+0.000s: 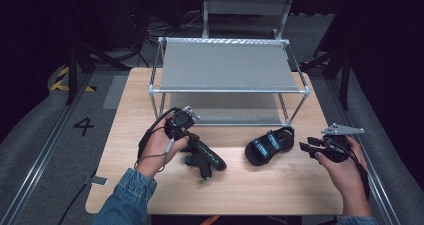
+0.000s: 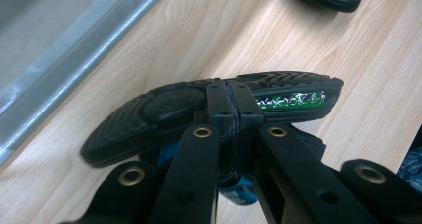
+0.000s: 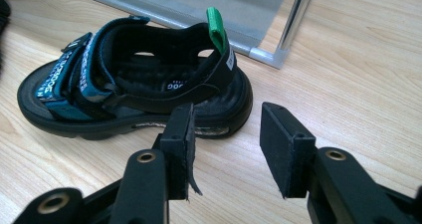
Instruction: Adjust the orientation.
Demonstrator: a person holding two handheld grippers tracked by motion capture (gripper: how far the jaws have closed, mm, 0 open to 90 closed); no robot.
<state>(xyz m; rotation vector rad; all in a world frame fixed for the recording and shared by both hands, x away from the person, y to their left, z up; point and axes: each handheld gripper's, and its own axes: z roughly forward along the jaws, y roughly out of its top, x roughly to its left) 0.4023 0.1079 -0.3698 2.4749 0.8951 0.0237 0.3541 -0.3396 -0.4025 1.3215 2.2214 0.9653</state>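
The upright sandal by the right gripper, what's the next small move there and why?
Probably ease the right gripper forward so its open jaws straddle the heel of the upright sandal, then close. The jaws stand apart just short of the heel with nothing between them, while the left gripper is already shut on the overturned sandal. The metal rack behind looks like the likely destination.

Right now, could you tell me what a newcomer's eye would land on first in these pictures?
Probably the pair of black sandals on the wooden table. The left gripper has its jaws closed on the tipped-over sandal, whose ribbed sole faces the left gripper view. The upright sandal, with teal straps and a green heel tab, stands just ahead of the open right gripper. Behind both stands a metal-framed shoe rack with grey shelves.
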